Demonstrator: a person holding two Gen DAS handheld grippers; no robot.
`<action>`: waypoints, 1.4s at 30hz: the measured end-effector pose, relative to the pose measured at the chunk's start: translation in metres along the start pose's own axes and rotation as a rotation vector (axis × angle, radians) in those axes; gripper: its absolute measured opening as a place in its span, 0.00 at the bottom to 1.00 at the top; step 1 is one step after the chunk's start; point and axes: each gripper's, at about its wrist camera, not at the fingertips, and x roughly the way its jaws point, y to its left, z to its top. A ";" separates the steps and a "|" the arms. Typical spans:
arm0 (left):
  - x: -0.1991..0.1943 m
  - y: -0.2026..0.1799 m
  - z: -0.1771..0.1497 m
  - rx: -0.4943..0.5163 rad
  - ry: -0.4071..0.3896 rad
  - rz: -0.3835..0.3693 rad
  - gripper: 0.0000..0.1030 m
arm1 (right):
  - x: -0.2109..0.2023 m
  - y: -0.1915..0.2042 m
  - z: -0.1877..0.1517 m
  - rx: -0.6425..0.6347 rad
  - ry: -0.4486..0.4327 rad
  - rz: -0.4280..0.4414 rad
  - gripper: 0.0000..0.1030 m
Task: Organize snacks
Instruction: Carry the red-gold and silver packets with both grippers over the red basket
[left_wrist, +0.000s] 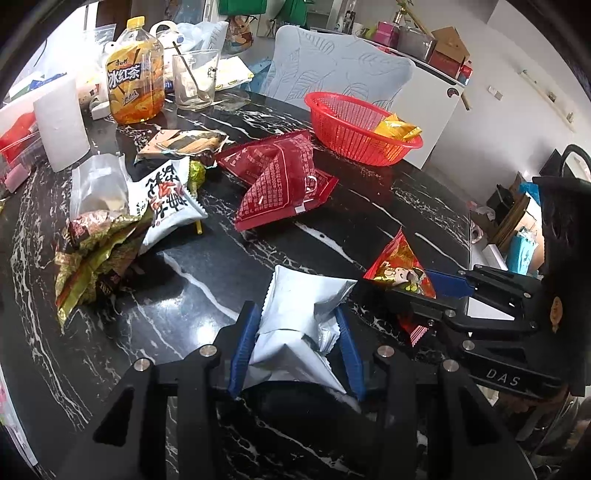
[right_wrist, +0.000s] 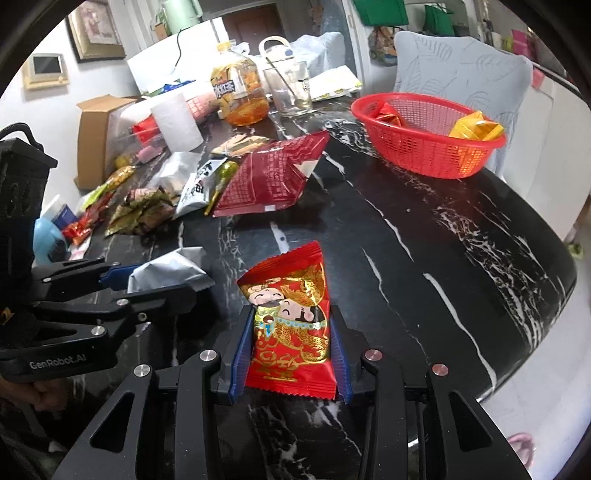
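While the black white-veined marble counter (right_wrist: 461, 236) is carrying everything across both views, a pale blue chair (left_wrist: 332, 70) is standing at its far edge. Just in front of that chair, a red plastic basket (left_wrist: 354, 125) is sitting on the counter, holding a yellow snack packet (left_wrist: 397, 129) against its right wall and, in the right wrist view, an orange-red packet (right_wrist: 386, 110) near its left wall. A large dark red bag (left_wrist: 284, 181) is lying crumpled near the middle of the counter, between the basket and a loose heap of snack wrappers (left_wrist: 122, 221) on the left. Behind that heap, a bottle of iced tea (left_wrist: 135, 77) is standing upright beside a clear glass (left_wrist: 194, 81) with a spoon leaning in it, and a white paper roll (left_wrist: 61, 122) is standing farther left.

The left hand-held gripper (left_wrist: 295, 343) is squeezing a silver foil packet (left_wrist: 299, 314) between its blue pads, its jaws standing narrow and the foil crumpling under the pressure. The right hand-held gripper (right_wrist: 291, 350) is clamping a red packet printed with cartoon figures (right_wrist: 291, 314), its pads pressing both long sides. Both packets are sitting at the near edge of the counter, close beside each other and well apart from the basket.
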 end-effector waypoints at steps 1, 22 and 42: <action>0.000 0.000 0.002 -0.001 -0.003 -0.003 0.41 | -0.001 0.000 0.000 0.001 -0.002 0.000 0.36; -0.009 -0.057 0.059 0.160 -0.077 -0.102 0.41 | -0.058 -0.024 0.014 0.070 -0.130 -0.066 0.36; -0.019 -0.107 0.133 0.275 -0.227 -0.160 0.41 | -0.120 -0.059 0.060 0.055 -0.311 -0.207 0.36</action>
